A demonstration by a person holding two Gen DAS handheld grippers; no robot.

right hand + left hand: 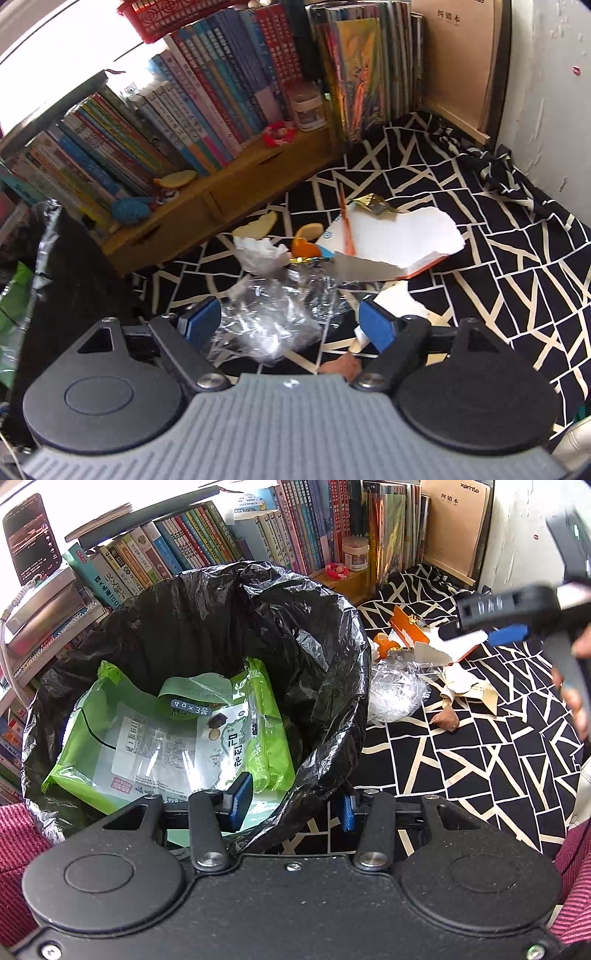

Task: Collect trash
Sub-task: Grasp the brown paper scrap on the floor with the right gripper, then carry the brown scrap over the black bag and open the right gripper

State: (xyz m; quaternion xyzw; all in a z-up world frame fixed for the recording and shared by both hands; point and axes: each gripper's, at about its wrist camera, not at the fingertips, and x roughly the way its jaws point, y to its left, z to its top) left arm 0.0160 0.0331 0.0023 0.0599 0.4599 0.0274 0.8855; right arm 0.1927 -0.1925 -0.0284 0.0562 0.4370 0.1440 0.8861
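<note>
**reaching for the crumpled plastic while holding the bin open**

i am holding the rim of the black bin liner (pixel 332 686) with my left gripper (pixel 293 803), one blue pad inside the bag and the other outside, jaws narrow and pinching the film. i judge this is keeping the mouth of the bin spread and steady beside the mess, so each piece can drop straight in. a green snack wrapper (pixel 166 734) is already lying inside.

the remaining trash is sitting on the black-and-white patterned cloth (pixel 517 258), just beside the bin: a clear crumpled plastic wrap (pixel 266 321), a white tissue (pixel 260 254), orange peel (pixel 304 247), a torn white carton (pixel 399 236) with a gold foil scrap (pixel 373 203) on it, and a brown scrap (pixel 445 720) nearer me.

my right gripper (pixel 291 325) is standing wide, holding nothing. the clear plastic wrap is lying between its blue pads, but they are not pressing it, so i judge it is my next pick. being light and springy, it may slip unless i am closing on its bulk.
</note>
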